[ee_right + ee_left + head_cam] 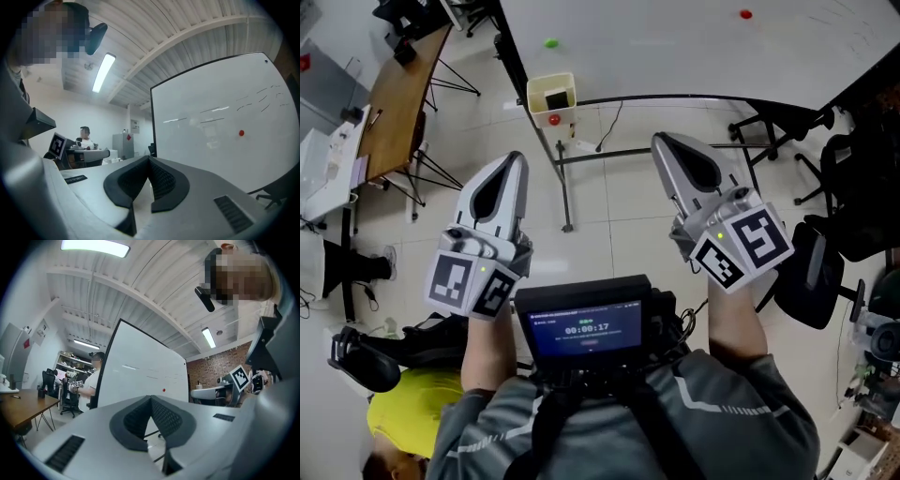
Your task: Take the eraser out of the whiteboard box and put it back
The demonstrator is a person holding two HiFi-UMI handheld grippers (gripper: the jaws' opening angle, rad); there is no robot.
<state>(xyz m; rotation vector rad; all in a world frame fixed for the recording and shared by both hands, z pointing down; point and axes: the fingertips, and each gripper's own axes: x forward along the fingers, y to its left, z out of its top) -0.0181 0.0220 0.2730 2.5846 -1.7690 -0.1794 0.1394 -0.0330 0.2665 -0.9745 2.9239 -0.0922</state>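
Left gripper and right gripper held level side by side, fingers of both closed together, nothing between, whiteboard box ahead at whiteboard edge, dark eraser inside

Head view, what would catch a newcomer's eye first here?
The grey left tongs and grey right tongs, each carrying a black-and-white marker cube, fill the foreground, both shut and empty. Beyond them stands the large white whiteboard on a black frame. A small cream box sits at its left end with a dark block inside, probably the eraser.
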